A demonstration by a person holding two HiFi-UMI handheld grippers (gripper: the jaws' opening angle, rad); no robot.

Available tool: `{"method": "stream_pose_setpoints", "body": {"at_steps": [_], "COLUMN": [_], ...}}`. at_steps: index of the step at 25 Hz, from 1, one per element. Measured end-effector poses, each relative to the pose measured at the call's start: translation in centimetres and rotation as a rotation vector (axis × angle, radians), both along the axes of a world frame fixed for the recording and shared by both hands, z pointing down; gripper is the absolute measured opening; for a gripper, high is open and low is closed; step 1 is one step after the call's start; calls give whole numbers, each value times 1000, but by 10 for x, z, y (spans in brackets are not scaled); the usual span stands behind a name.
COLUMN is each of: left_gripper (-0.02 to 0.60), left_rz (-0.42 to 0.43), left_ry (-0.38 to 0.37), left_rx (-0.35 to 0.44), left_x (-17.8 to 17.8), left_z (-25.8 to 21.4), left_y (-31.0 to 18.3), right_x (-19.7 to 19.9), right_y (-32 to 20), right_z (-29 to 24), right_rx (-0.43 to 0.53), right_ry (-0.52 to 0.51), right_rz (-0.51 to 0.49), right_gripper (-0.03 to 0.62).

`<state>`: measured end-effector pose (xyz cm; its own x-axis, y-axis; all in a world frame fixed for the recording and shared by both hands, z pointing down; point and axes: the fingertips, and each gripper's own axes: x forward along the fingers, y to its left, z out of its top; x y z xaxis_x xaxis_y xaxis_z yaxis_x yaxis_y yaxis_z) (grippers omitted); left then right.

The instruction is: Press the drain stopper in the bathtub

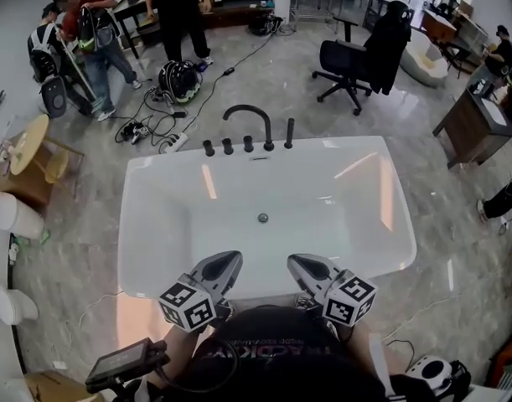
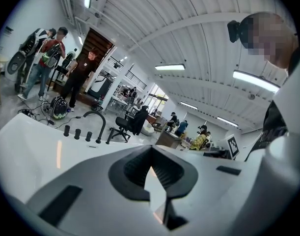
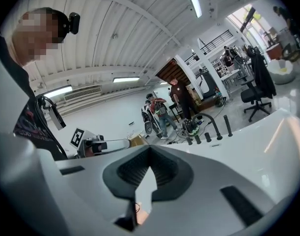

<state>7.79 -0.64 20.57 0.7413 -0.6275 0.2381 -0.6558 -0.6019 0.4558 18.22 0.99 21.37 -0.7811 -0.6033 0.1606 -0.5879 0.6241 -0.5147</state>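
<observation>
Drain stopper (image 1: 262, 218): small round metal disc, mid-floor of the tub.
Bathtub (image 1: 159, 224): glossy white, rounded rectangle, smooth rim.
Left gripper (image 1: 232, 259): we see its ribbed dark fingers (image 2: 132, 167) pressed together over the near rim.
Right gripper (image 1: 295, 262): likewise, fingers (image 3: 164, 173) pressed together.
Faucet (image 1: 249, 114): black arch on the far rim.
Room: bare tub floor lies between us and the stopper.

Left grey plastic gripper (image 1: 229, 262) and right grey plastic gripper (image 1: 296, 263), both closed.
In the head view, the left sits at 7 o'clock pointing toward 1, the right at 5 o'clock pointing toward 11; each pair of jaws meets at the tips.
</observation>
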Motion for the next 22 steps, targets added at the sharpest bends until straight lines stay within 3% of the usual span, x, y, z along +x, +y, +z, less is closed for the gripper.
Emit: {"method": "stream_pose_setpoints", "body": {"at_steps": [15, 22], "left_gripper": [8, 8], "left_rz": [31, 5], "left_ry": [-30, -36], "left_rx": [15, 9], "left_x": [11, 3], "left_z": [0, -5], "left_y": [3, -3], "right_x": [-3, -5], "right_y": [-1, -1], "right_z": [-3, -4], "right_rx": [18, 3], "right_ry": [10, 7], "right_rz": [-15, -16], "right_gripper": [15, 15]}}
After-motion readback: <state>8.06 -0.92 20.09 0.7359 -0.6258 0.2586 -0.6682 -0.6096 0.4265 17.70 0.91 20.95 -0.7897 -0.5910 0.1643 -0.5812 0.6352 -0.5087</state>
